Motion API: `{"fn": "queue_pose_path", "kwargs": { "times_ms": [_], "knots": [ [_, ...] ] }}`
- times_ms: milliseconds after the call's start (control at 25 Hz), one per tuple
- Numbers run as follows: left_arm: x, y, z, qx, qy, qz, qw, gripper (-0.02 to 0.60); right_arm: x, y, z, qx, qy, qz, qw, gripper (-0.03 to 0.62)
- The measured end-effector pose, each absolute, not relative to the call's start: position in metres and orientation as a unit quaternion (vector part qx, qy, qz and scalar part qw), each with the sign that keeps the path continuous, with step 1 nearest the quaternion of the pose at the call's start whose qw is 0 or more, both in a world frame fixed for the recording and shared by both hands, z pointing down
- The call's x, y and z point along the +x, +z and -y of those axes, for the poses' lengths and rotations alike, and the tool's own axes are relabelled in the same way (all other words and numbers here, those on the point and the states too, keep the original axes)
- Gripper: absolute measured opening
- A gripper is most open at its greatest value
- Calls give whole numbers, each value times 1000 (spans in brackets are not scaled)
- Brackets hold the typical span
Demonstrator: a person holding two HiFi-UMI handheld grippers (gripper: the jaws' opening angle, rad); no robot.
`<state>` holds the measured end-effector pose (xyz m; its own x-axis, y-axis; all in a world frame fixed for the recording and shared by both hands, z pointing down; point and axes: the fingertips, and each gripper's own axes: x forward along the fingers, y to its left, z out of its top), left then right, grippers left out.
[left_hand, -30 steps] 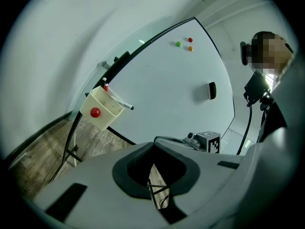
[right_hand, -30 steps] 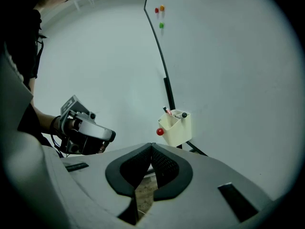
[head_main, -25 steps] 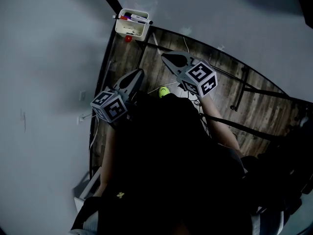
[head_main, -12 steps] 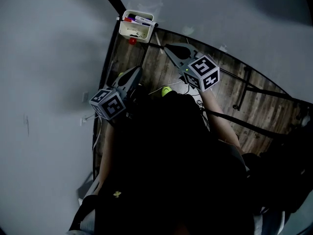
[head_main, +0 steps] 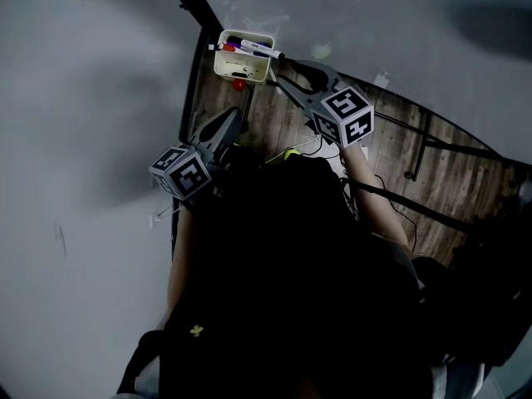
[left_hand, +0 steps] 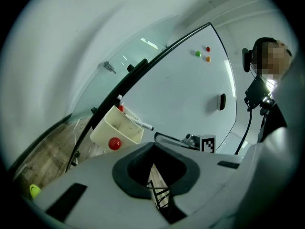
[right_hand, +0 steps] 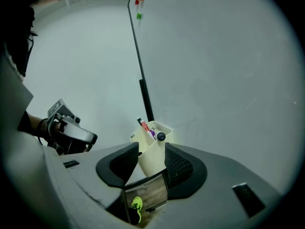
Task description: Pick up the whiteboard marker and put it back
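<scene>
Right gripper released at the holder; marker stowed.
Left gripper (left_hand: pixel 153 146) is clenched and empty, low beside the person. Right gripper (right_hand: pixel 152 150) has just been opening its jaws; nothing is gripped, and its tips are just beside the holder (head_main: pixel 243 63) on the whiteboard (right_hand: pixel 214 80). The marker (head_main: pixel 259 50) lies across the holder's rim.

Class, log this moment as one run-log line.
right gripper: jaws just opening, nothing between, facing marker holder | left gripper: shut, empty | markers: in holder
</scene>
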<state>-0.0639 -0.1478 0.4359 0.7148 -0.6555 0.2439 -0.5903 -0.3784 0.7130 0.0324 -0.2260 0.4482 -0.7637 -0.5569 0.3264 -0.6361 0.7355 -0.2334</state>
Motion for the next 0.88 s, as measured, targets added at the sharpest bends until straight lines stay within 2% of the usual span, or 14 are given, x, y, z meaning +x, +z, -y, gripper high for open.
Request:
{"fn": "queue_pose_path", "kwargs": {
  "times_ms": [360,880],
  "knots": [
    [-89,432,177,825,-45,380,416,32,19,451,253,330,165,921,124,224],
    [-97,434,172,803,-95,404,428,32,6,454,267,299,155,929,152,253]
  ]
}}
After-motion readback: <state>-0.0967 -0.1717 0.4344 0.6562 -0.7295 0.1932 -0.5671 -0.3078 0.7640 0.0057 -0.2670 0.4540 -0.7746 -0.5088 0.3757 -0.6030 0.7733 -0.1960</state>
